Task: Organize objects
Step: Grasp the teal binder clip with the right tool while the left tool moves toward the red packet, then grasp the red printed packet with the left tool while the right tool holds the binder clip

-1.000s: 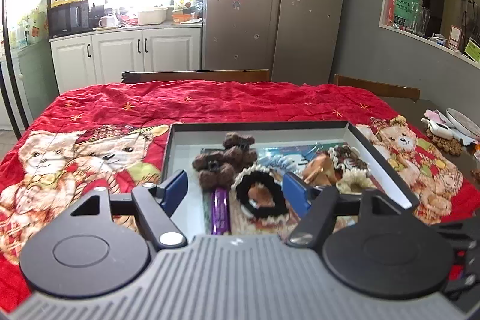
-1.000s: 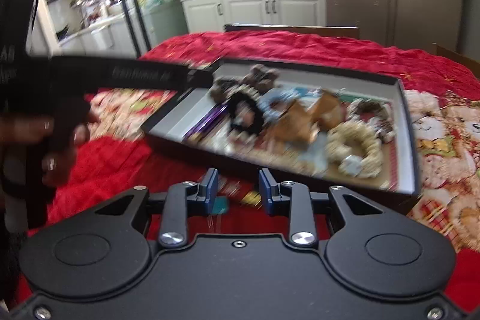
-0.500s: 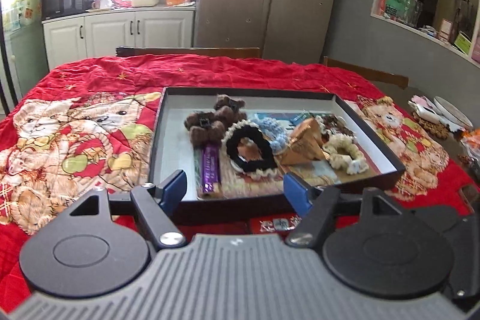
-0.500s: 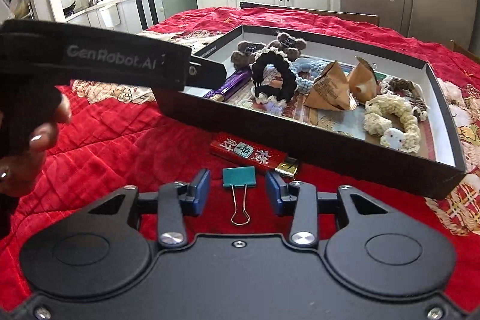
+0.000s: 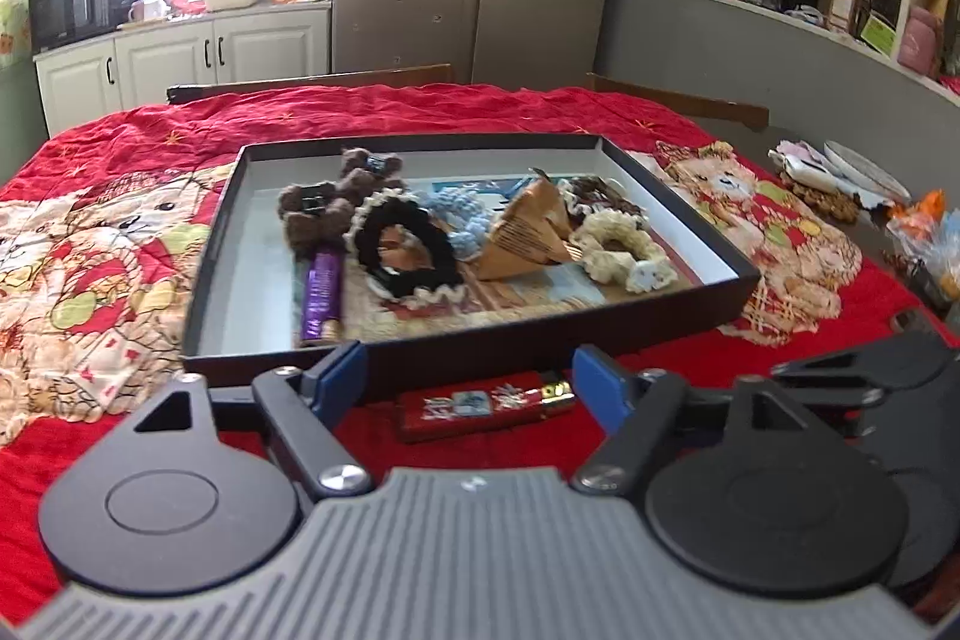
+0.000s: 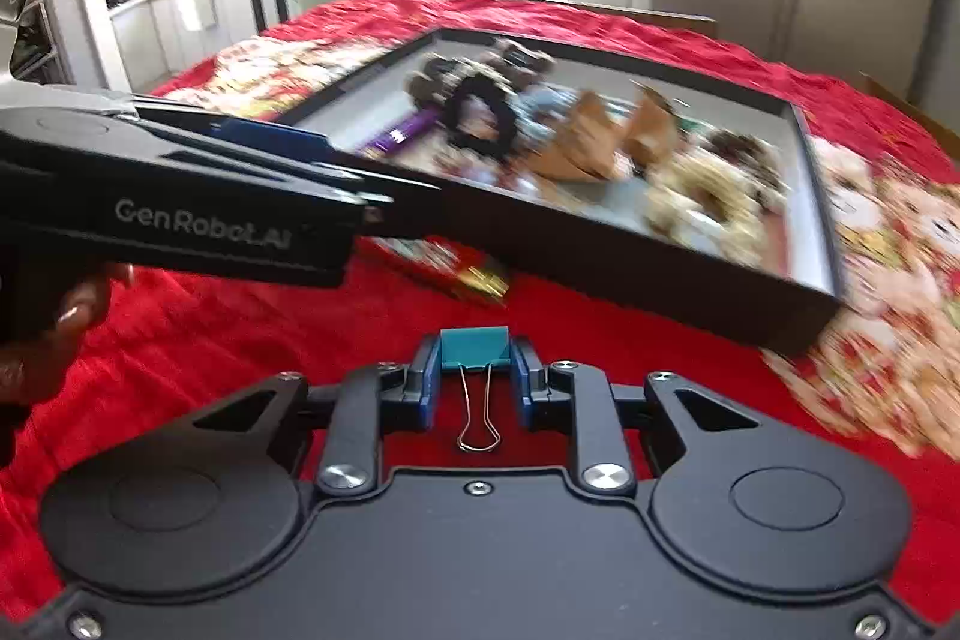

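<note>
A black tray (image 5: 606,331) on the red tablecloth holds hair scrunchies, brown pompoms, a purple tube (image 5: 322,289) and folded brown paper. A red lighter (image 5: 480,405) lies on the cloth just in front of the tray. My left gripper (image 5: 468,379) is open, its fingers either side of the lighter and a little above it. My right gripper (image 6: 474,373) is shut on a teal binder clip (image 6: 475,349), held just above the cloth in front of the tray (image 6: 660,274). The left gripper's body crosses the right wrist view at left.
The red bear-print cloth (image 5: 90,244) covers the table. At the table's right edge lie a plate (image 5: 864,169), a cloth and small packets (image 5: 924,232). Chair backs stand behind the table; cabinets and a fridge lie beyond.
My left gripper pulled back from over the tray to the lighter in front of it. My right gripper closed on the teal binder clip and lifted slightly.
</note>
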Tool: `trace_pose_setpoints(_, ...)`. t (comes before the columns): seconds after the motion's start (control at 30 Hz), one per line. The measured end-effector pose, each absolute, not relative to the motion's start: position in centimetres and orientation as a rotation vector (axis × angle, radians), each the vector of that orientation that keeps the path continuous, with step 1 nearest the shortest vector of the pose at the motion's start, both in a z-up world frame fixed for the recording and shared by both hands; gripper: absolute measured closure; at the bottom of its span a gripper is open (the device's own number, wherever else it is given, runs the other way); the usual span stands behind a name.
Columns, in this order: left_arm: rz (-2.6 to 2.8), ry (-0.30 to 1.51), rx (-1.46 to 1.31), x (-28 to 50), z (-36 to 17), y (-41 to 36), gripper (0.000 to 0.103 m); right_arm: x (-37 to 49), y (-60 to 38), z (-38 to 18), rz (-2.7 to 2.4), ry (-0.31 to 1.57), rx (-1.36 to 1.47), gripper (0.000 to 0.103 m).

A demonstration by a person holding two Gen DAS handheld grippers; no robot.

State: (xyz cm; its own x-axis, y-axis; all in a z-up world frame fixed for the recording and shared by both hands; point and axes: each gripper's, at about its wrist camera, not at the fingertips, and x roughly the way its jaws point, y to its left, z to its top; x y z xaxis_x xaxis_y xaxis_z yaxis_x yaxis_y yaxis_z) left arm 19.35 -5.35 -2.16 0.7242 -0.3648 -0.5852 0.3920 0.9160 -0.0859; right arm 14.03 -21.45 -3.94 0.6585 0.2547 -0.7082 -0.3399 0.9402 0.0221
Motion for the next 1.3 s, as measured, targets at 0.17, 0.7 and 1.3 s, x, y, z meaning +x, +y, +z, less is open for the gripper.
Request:
trace_pose_setpoints(0.17, -0.395, 0.611, 0.094, 19.1, -3.6, -7.4, 0.015, 12.7, -24.1, -3.8, 0.29, 0.788, -0.097, 0.08)
trace_pose_setpoints(0.7, -0.282, 0.647, 0.122, 19.6, -5.6, -9.6, 0.014, 11.9, -25.2, -3.5, 0.28, 0.762, -0.071, 0.08)
trace_pose_setpoints(1.3, -0.314, 0.669, 0.026, 19.3, -4.5, -9.0, 0.087, 11.6, -25.2, -3.1, 0.283, 0.753, -0.065, 0.08)
